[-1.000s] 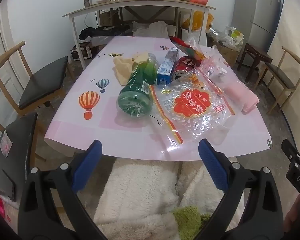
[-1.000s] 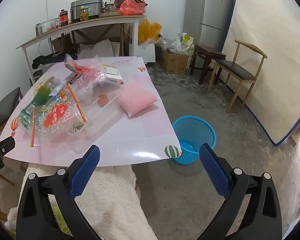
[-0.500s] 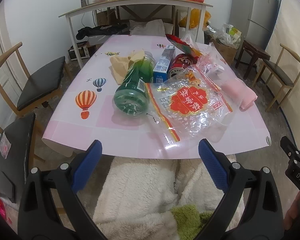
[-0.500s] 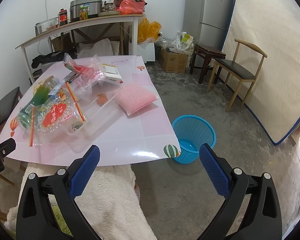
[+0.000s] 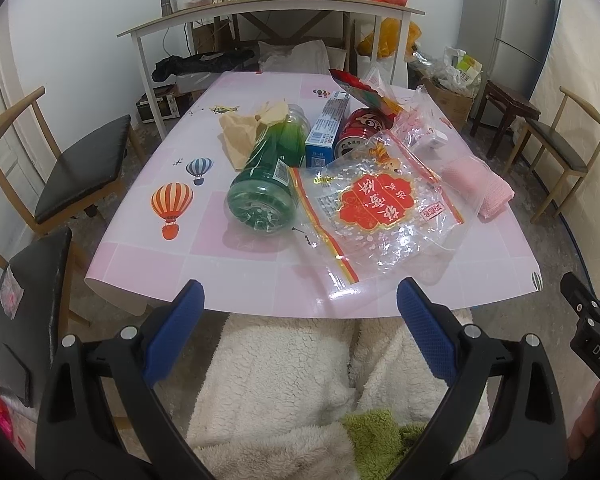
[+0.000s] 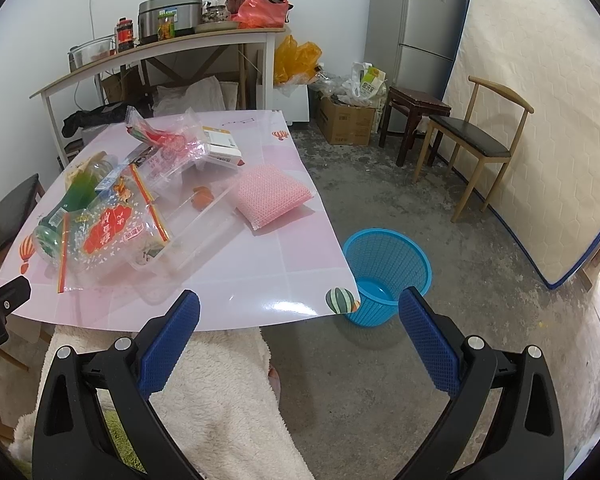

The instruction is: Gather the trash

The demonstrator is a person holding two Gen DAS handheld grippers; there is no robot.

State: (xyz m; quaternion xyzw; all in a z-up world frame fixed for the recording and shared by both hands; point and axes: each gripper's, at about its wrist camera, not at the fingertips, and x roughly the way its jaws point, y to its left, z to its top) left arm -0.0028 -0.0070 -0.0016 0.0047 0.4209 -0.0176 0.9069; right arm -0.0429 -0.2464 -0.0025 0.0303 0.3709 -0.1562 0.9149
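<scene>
Both grippers hang short of the table's near edge with nothing in them: the left gripper (image 5: 298, 320) has its blue pads spread wide, and so does the right gripper (image 6: 300, 326). The trash sits heaped mid-table: a green glass jar (image 5: 266, 172) on its side, a clear bag with a red label (image 5: 374, 208) touching it on the right, a red can (image 5: 360, 130) and a blue carton (image 5: 326, 130) just behind. A pink sponge cloth (image 6: 272, 194) lies toward the right edge.

My guess is the first pick is about to start. Best take the crinkly bag by its near loose edge, pinching low so the film doesn't slip, then swing right to the blue basket (image 6: 388, 268) on the floor off the table's near right corner.

The pink balloon-print tabletop (image 5: 220, 264) looks glossy, so the jar may roll. Chairs, a fridge and a mattress ring the concrete floor.
</scene>
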